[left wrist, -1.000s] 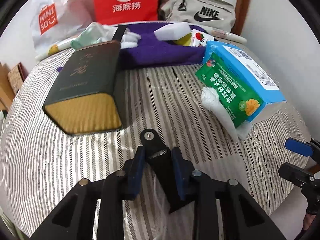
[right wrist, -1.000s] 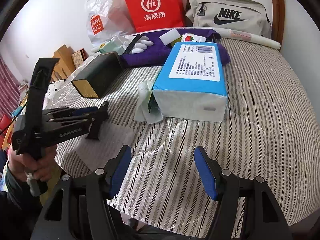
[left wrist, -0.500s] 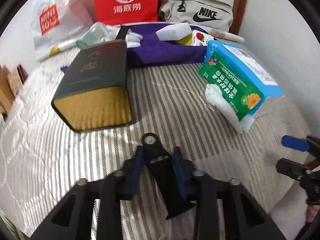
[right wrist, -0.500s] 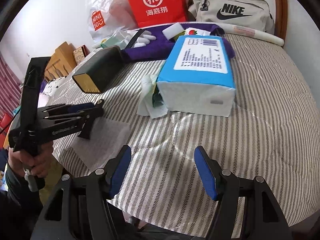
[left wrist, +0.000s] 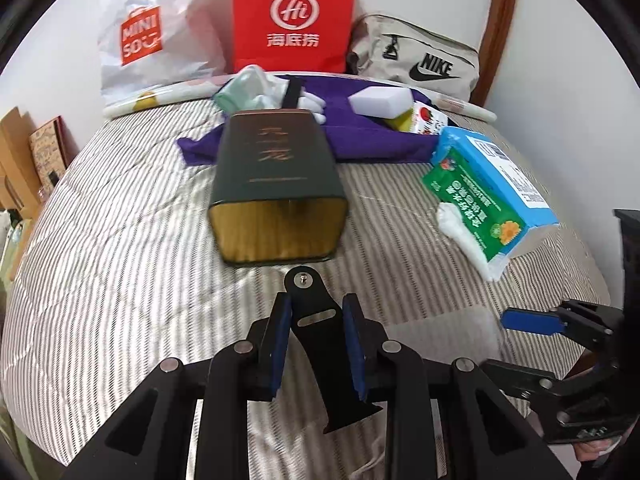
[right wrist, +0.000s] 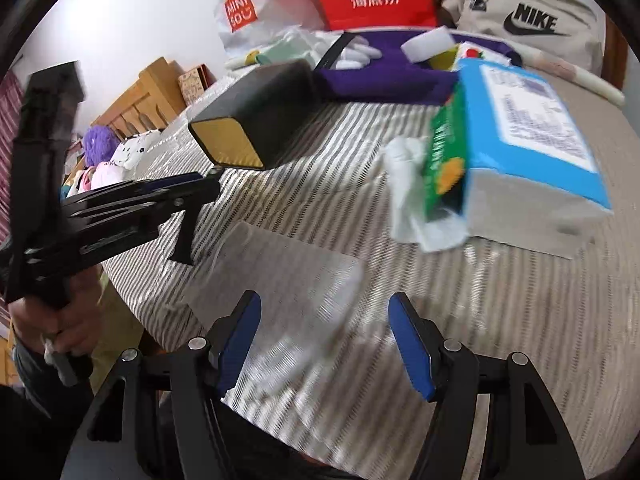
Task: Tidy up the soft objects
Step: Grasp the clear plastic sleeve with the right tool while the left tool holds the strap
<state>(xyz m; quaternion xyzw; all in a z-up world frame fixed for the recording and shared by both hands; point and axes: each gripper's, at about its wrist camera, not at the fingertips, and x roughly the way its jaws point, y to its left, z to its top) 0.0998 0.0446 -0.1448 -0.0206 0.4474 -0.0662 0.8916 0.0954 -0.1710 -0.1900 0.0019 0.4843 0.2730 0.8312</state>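
My left gripper [left wrist: 316, 346] is shut on a black flat bracket-like piece [left wrist: 320, 332] with a screw at its tip, held low over the striped bed. It also shows in the right wrist view [right wrist: 200, 188]. My right gripper [right wrist: 324, 344] is open and empty, just above a flat white tissue sheet [right wrist: 288, 280] lying on the bed's near edge. A blue and green tissue pack [right wrist: 516, 148] lies to the right with crumpled white tissue [right wrist: 404, 184] spilling from its open end. It also shows in the left wrist view [left wrist: 488, 192].
A dark box with a gold end [left wrist: 276, 196] lies mid-bed. Behind it a purple cloth [left wrist: 360, 136] carries white gloves [left wrist: 312, 104], a white sponge [left wrist: 380, 100] and a small packet. Miniso bag [left wrist: 156, 36], red bag [left wrist: 294, 20] and Nike bag [left wrist: 420, 66] line the wall.
My left gripper swung left, so the dark box now sits straight ahead. My right gripper moved forward and left, down over the flat tissue sheet. Both jaws kept their state.
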